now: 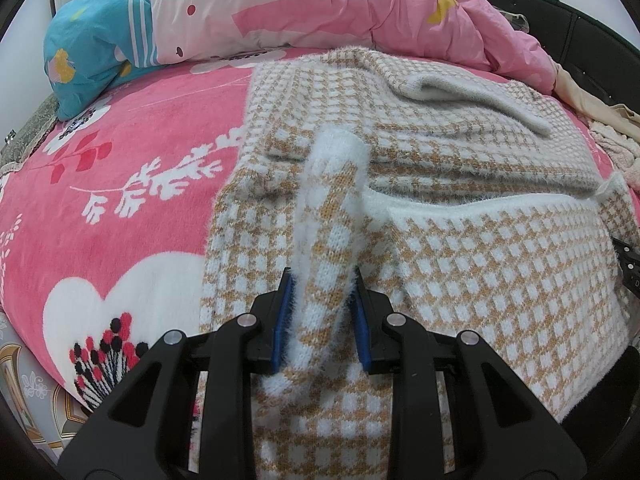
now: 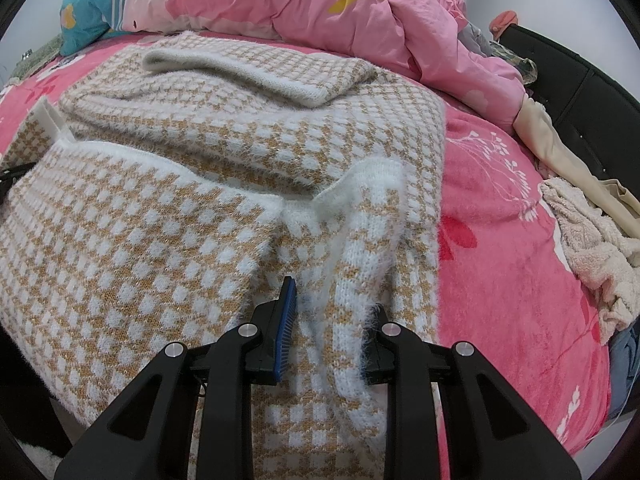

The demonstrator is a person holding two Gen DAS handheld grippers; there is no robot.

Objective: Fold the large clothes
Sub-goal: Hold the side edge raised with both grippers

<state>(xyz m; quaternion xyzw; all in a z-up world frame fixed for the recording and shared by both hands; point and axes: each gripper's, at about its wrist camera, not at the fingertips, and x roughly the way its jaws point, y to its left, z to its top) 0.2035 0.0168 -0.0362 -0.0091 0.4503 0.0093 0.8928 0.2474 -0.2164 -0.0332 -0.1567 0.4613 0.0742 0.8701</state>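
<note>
A fuzzy tan-and-white checked sweater [image 1: 460, 264] lies spread over the pink floral blanket [image 1: 120, 168], its near hem lifted and doubled back toward the folded sleeves. My left gripper [image 1: 322, 292] is shut on a bunched fold of the sweater's left hem corner, which stands up between the blue pads [image 1: 283, 312]. In the right wrist view the same sweater [image 2: 140, 248] fills the left and middle. My right gripper [image 2: 332, 300] is shut on the sweater's right hem corner; fuzz hides its right pad. A white-trimmed sleeve [image 2: 248, 68] lies across the far part.
A pink quilt [image 1: 320, 4] and a teal pillow [image 1: 92, 40] are heaped at the far side. A cream fleecy garment [image 2: 592, 240] and beige cloth [image 2: 552, 140] lie at the right, beside the black bed frame [image 2: 580, 72]. Pink blanket [image 2: 500, 280] shows right of the sweater.
</note>
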